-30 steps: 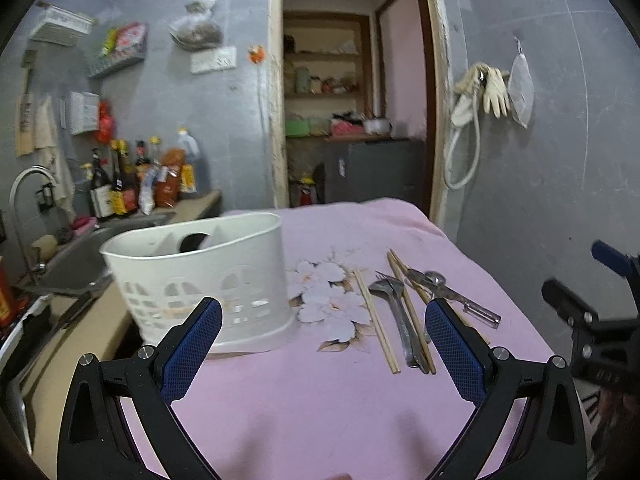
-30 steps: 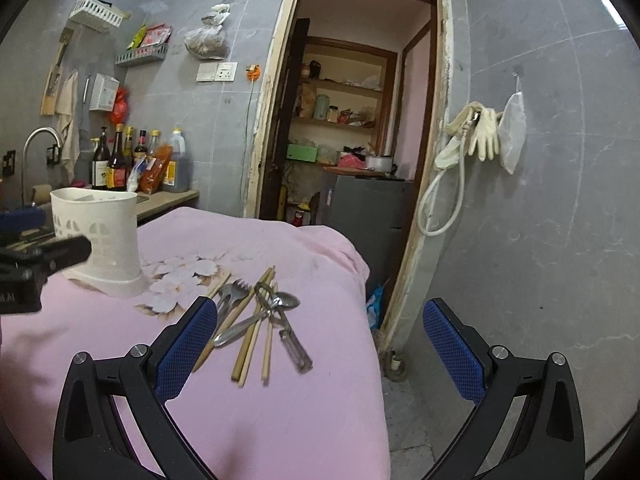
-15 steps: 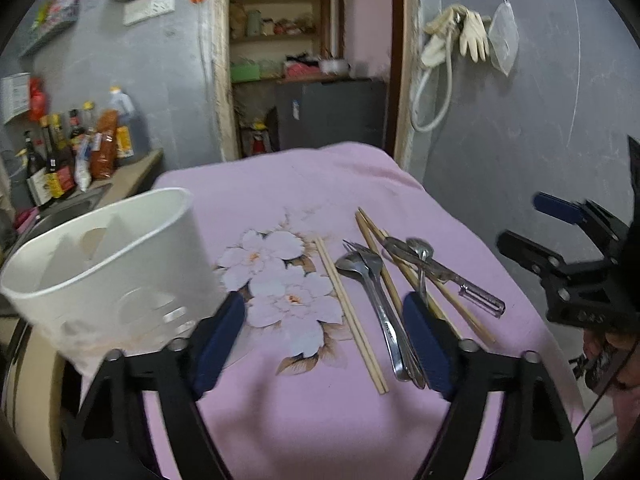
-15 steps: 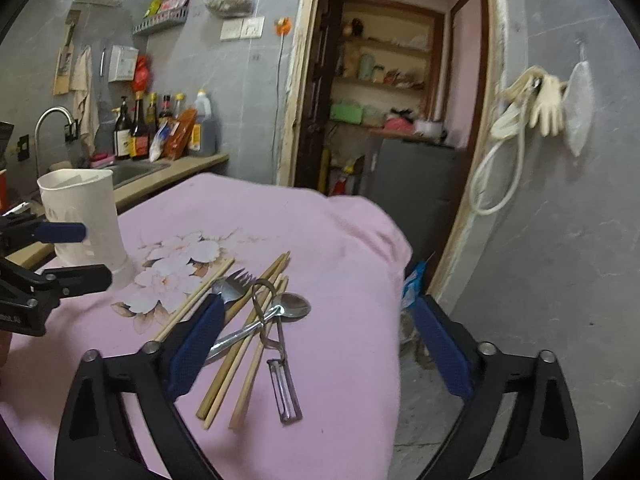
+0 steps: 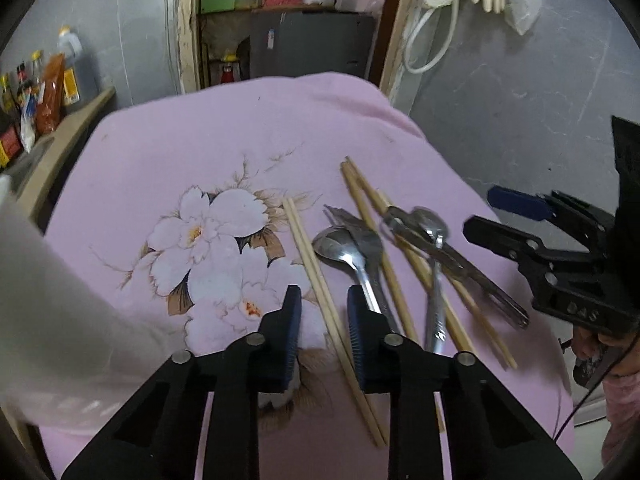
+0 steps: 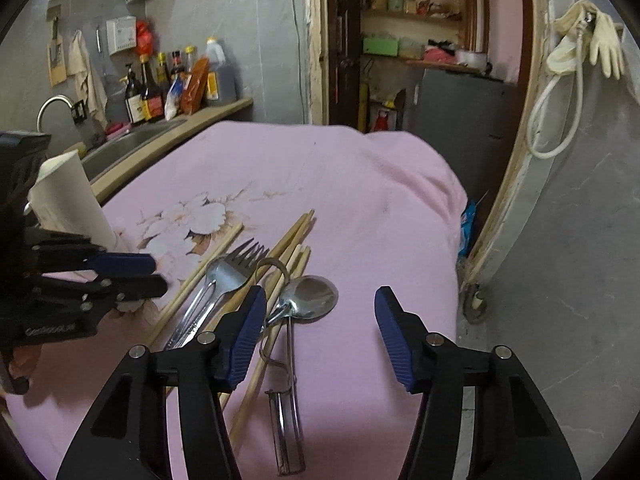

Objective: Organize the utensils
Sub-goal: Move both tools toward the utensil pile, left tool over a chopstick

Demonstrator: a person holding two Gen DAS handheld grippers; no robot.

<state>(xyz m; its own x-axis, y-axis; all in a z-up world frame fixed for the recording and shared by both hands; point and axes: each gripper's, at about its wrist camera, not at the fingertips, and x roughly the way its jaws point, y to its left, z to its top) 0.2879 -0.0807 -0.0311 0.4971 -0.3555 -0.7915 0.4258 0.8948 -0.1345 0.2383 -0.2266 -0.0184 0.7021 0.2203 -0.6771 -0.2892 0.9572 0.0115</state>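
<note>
Utensils lie on the pink flowered cloth [image 5: 208,128]: a pair of chopsticks [image 5: 320,280], a spoon [image 5: 340,246] over a fork [image 5: 352,220], more chopsticks [image 5: 372,208], a second spoon [image 5: 434,232] and a peeler [image 5: 472,272]. My left gripper [image 5: 324,312] hangs low over the chopstick pair, its jaws narrowed to a small gap around it, not closed. My right gripper [image 6: 320,320] is open above the second spoon [image 6: 312,298] and the peeler [image 6: 284,420]. The white utensil holder [image 6: 68,200] stands at the left; it shows blurred in the left wrist view [image 5: 48,300].
A counter with a sink [image 6: 132,140] and bottles [image 6: 148,88] runs behind the table at the left. A doorway [image 6: 400,60] and grey wall stand at the back. The cloth's right edge [image 6: 452,240] drops off to the floor.
Both grippers have moved forward and down toward the utensils. The left jaws have narrowed from wide open to a small gap around the chopstick pair. The right jaws have closed a little.
</note>
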